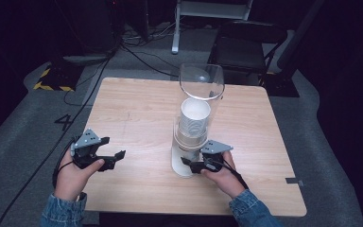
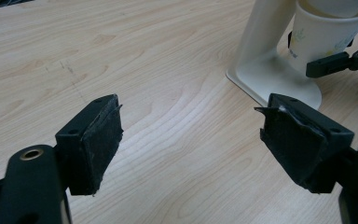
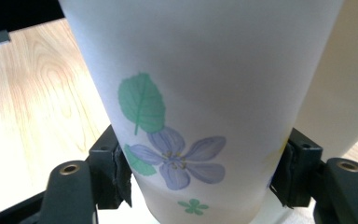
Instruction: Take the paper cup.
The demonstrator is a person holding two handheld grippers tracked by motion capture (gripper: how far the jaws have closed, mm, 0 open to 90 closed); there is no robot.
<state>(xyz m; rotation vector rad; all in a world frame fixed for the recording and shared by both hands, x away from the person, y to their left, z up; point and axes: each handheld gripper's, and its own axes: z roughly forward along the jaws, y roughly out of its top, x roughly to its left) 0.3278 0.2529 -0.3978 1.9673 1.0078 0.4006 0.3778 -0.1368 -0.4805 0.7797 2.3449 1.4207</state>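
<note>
Right tool clamped on the bottom paper cup in the dispenser near the tabletop middle, left tool gaping idle – risks crushing it or tipping the unbraced stand.

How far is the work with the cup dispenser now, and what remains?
Done: the right gripper has reached the white cup dispenser with a clear tube. In hand: its jaws sit on both sides of the lowest white paper cup with blue flowers, apparently gripping it. Left: the cup is not yet pulled out. The left gripper is open, above the light wooden table.
</note>
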